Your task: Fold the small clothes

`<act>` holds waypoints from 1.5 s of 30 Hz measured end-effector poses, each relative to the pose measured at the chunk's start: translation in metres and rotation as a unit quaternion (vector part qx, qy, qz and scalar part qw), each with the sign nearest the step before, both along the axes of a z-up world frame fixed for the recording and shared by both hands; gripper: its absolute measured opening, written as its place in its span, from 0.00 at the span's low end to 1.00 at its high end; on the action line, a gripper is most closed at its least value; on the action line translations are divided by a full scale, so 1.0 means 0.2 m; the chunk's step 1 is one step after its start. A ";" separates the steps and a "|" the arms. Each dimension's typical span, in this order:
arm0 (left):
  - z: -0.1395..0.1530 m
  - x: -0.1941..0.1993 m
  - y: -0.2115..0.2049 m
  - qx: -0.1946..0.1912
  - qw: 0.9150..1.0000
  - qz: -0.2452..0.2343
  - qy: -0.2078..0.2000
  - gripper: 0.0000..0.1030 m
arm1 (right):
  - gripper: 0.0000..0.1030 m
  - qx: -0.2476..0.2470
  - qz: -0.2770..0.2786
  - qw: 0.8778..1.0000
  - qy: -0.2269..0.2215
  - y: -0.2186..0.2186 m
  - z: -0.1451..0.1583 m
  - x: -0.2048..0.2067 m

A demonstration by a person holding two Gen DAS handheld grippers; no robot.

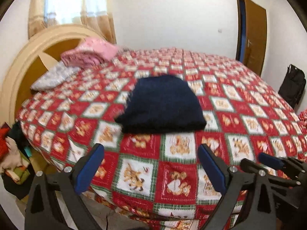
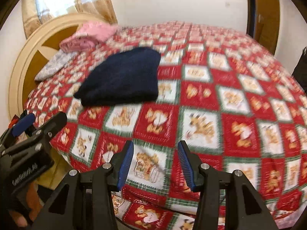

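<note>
While both claws hover empty, folded navy garment (image 1: 162, 103) lies mid-bed.

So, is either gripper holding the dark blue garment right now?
No: the dark blue garment lies folded on the bedspread, while the left gripper and right gripper stand empty, short of it.

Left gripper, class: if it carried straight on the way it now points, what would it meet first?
Probably the bedspread, just short of the navy garment. The left gripper is open and empty, angled down over the bed's near edge; depth is unclear, so it might reach the garment's front edge instead.
</note>
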State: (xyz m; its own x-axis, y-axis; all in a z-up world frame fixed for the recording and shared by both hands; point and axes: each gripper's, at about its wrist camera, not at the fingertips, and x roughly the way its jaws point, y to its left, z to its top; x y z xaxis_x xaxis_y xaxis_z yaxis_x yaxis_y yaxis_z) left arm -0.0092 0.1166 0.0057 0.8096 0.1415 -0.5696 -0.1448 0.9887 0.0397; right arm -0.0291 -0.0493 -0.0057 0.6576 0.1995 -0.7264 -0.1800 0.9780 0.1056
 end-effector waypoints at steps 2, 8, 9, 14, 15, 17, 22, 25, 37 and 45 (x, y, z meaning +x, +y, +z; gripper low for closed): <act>0.10 -0.06 -0.03 0.006 0.999 -0.004 -0.039 0.97 | 0.48 -0.003 -0.009 0.999 -0.048 -0.03 0.11 -0.07; 0.32 -0.26 -0.07 0.037 0.990 0.014 -0.139 1.00 | 0.76 0.011 -0.052 0.973 -0.223 -0.13 0.45 -0.35; 0.36 -0.29 -0.07 0.042 0.987 0.017 -0.155 1.00 | 0.76 0.011 -0.062 0.965 -0.255 -0.14 0.49 -0.40; 0.41 -0.33 -0.08 0.048 0.982 0.024 -0.179 1.00 | 0.77 -0.009 -0.062 0.944 -0.324 -0.10 0.57 -0.49; 0.41 -0.32 -0.08 0.046 0.983 0.023 -0.177 1.00 | 0.77 -0.007 -0.057 0.945 -0.323 -0.10 0.57 -0.48; 0.40 -0.31 -0.08 0.046 0.984 0.021 -0.169 1.00 | 0.77 -0.009 -0.053 0.948 -0.314 -0.09 0.55 -0.46; 0.38 -0.32 -0.09 0.041 0.986 0.015 -0.159 1.00 | 0.77 0.000 -0.056 0.954 -0.294 -0.10 0.53 -0.45; 0.39 -0.33 -0.11 0.044 0.986 0.014 -0.159 1.00 | 0.77 0.004 -0.061 0.954 -0.292 -0.11 0.51 -0.45; 0.38 -0.32 -0.12 0.044 0.988 0.009 -0.148 1.00 | 0.77 0.010 -0.064 0.954 -0.292 -0.13 0.51 -0.46; 0.38 -0.32 -0.12 0.044 0.988 0.008 -0.147 1.00 | 0.77 0.009 -0.063 0.954 -0.292 -0.13 0.50 -0.46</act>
